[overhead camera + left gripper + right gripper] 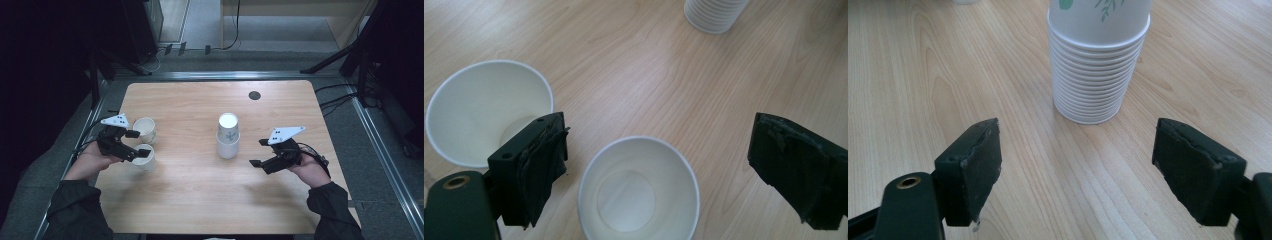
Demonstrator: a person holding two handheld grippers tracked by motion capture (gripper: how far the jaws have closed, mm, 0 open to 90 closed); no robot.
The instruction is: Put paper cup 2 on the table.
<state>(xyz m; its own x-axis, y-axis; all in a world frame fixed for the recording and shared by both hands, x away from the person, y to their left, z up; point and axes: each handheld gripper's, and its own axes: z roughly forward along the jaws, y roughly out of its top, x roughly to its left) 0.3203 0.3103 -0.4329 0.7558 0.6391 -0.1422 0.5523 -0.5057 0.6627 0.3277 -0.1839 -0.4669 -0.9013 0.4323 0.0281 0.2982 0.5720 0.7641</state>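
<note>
Two single white paper cups stand upright on the left of the wooden table (200, 200): a far cup (145, 129) and a near cup (146, 159). My left gripper (142, 143) hovers open just above them. In the left gripper view the near cup (639, 187) sits below and between the wide-apart jaws of the left gripper (661, 150), untouched, and the far cup (484, 107) lies behind the left jaw. A stack of upside-down paper cups (228, 136) stands mid-table. My right gripper (258, 152) is open and empty, pointing at the stack (1098, 65) from a short distance.
A small dark round hole (254, 95) marks the table's far side. Metal rails run along the table's edges, and cables (340, 100) lie on the floor at the right. Bare wood lies between the stack and the two cups.
</note>
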